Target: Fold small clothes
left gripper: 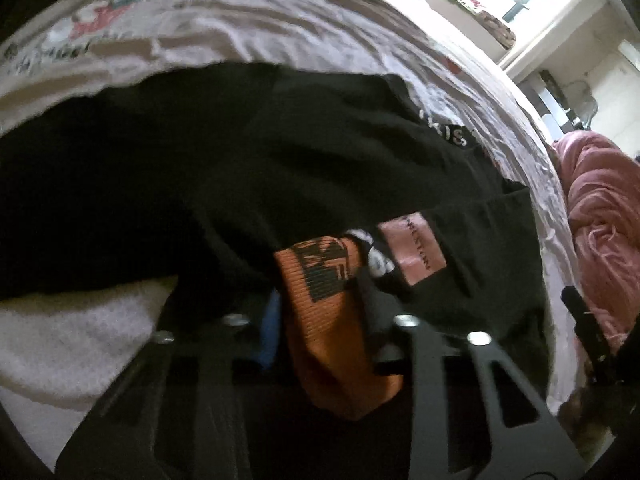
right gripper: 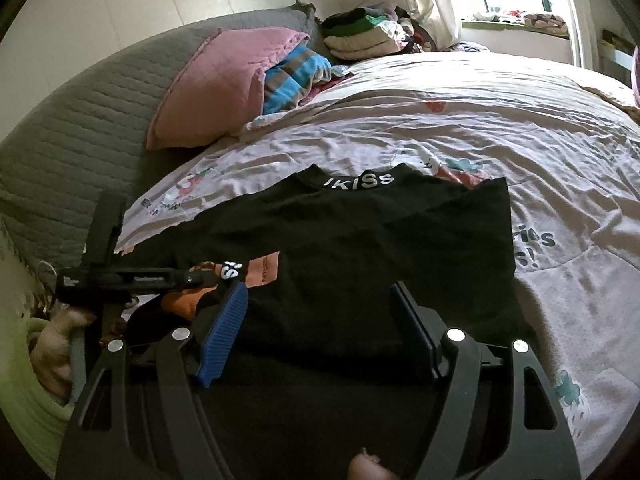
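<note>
Orange cuff, at seven o'clock of the black shirt spread on the bedsheet, sits pinched in the left gripper; a thin bite could slip. The right gripper gapes empty at six o'clock.

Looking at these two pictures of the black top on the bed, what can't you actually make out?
- Left wrist view: blurred; black top and orange cuff hide the left hand-held gripper fingertips.
- Right wrist view: top's near hem hidden behind the right hand-held gripper.
- Pink label lettering: too blurred to read.
</note>
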`<move>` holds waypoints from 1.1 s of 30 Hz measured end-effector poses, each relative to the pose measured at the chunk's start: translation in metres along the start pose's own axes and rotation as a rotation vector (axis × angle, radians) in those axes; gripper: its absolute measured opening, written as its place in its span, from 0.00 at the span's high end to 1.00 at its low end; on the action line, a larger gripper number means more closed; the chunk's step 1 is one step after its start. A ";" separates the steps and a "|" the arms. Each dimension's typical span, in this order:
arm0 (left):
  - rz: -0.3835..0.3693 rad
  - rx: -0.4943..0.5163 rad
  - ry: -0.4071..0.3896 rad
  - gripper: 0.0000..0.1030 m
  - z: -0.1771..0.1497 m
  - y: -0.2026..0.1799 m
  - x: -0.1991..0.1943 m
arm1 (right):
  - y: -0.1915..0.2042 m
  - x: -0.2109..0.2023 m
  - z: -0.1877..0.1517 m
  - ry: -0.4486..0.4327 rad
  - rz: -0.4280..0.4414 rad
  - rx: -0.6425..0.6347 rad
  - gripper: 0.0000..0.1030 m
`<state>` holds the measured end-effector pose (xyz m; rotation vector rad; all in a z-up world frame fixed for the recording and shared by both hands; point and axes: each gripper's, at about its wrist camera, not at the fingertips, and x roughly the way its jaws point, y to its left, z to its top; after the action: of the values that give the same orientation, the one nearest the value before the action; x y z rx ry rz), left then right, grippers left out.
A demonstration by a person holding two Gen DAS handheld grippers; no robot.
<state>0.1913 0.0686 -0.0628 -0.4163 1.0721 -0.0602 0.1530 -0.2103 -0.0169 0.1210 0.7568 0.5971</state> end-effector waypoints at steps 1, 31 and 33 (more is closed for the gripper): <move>-0.028 0.008 -0.009 0.96 0.000 -0.003 -0.002 | -0.001 -0.002 0.001 -0.005 -0.001 0.002 0.30; 0.118 0.118 -0.180 0.87 0.037 -0.006 -0.034 | -0.031 0.045 0.018 0.099 -0.322 -0.012 0.30; 0.099 0.140 -0.185 0.87 0.033 -0.014 -0.039 | -0.030 0.052 0.015 0.131 -0.323 -0.020 0.31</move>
<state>0.2032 0.0755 -0.0119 -0.2373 0.8990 -0.0081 0.2071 -0.2044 -0.0470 -0.0596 0.8762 0.3067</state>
